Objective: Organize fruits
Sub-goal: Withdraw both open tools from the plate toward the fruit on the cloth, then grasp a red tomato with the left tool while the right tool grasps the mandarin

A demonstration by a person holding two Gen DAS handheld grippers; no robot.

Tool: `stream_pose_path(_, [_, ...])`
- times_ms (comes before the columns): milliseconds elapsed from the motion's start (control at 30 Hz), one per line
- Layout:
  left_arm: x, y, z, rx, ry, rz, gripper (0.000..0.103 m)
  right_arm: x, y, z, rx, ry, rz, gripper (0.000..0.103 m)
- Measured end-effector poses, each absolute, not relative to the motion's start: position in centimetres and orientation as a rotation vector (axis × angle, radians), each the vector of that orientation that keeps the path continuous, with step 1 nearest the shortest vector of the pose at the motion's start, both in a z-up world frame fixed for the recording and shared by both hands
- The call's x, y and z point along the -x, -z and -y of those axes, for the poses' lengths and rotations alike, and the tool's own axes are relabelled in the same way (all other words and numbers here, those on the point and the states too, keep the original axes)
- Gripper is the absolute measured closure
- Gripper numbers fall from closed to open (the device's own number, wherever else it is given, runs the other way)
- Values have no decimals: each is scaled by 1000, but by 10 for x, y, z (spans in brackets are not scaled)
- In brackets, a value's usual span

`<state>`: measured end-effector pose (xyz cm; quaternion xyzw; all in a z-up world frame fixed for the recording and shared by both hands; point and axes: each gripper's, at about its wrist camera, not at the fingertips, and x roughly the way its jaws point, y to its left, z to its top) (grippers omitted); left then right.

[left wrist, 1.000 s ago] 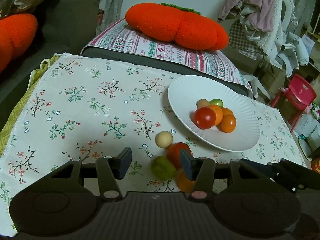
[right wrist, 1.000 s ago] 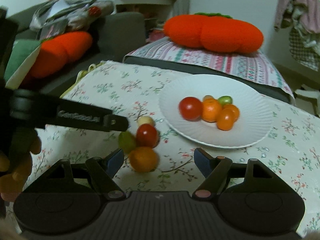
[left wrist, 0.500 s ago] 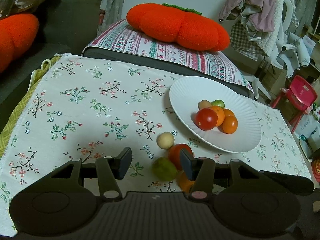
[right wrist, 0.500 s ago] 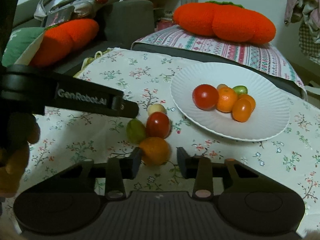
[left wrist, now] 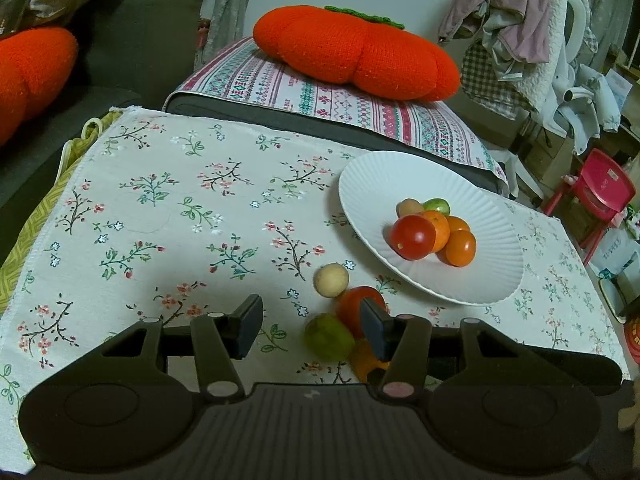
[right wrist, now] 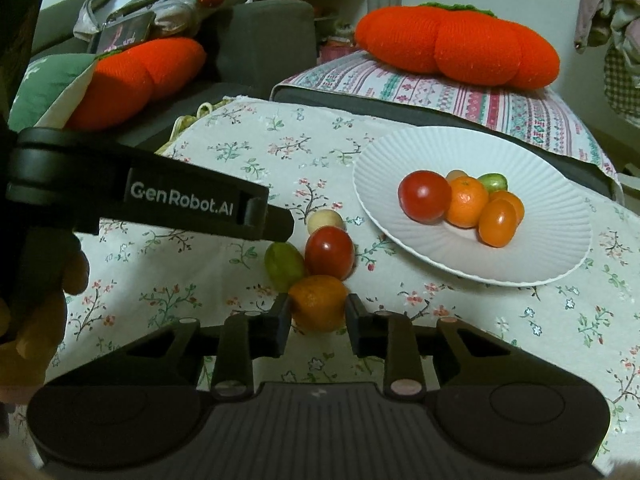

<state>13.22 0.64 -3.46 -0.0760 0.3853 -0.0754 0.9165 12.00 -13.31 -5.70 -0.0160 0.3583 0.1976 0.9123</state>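
Note:
On the floral cloth lie a beige ball [left wrist: 331, 279], a red tomato [right wrist: 329, 252], a green fruit [right wrist: 283, 265] and an orange fruit [right wrist: 319, 302]. My right gripper [right wrist: 314, 316] is shut on the orange fruit, which rests on the cloth. My left gripper [left wrist: 310, 322] is open and empty, low over the cloth, with the green fruit [left wrist: 329, 336] near its right finger. The white plate [right wrist: 560, 216] holds a red tomato [right wrist: 424, 196] and several orange, green and beige fruits. The plate also shows in the left wrist view [left wrist: 372, 184].
A large orange pumpkin cushion [left wrist: 356, 54] lies on a striped pad behind the table. A second orange cushion [right wrist: 136, 76] sits on the grey sofa at the left. A red child's chair [left wrist: 596, 196] and hanging clothes stand at the right.
My right gripper moved forward around the orange fruit and its jaws closed onto it. My left gripper stayed open and nearly still.

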Motion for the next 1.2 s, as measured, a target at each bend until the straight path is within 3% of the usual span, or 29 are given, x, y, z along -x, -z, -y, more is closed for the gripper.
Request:
stream_pose_path(267, [-134, 39, -7, 162, 156, -798, 66, -119, 49, 145, -23, -397, -759, 83])
stream_pose_path(333, [-135, 40, -7, 161, 160, -796, 66, -117, 47, 152, -38, -385, -758, 92])
stream_pose_path(467, [-137, 42, -9, 169, 155, -798, 65, -116, 46, 166, -46, -362, -748, 93])
stream_pose_path(500, [-138, 42, -11, 177, 153, -799, 65, -116, 48, 166, -50, -385, -748, 90])
stream_pose_path(533, [-138, 42, -13, 183, 151, -798, 65, -116, 50, 165, -51, -390, -745, 81])
stream_pose_path(667, [-139, 42, -13, 189, 160, -790, 64, -117, 56, 149, -13, -417, -758, 67])
stream_pose_path(833, [-139, 47, 0, 149, 207, -787, 64, -123, 62, 136, 15, -425, -768, 73])
stream_pose_path(1200, [-154, 65, 27, 26, 254, -775, 67, -117, 56, 148, -7, -371, -795, 74])
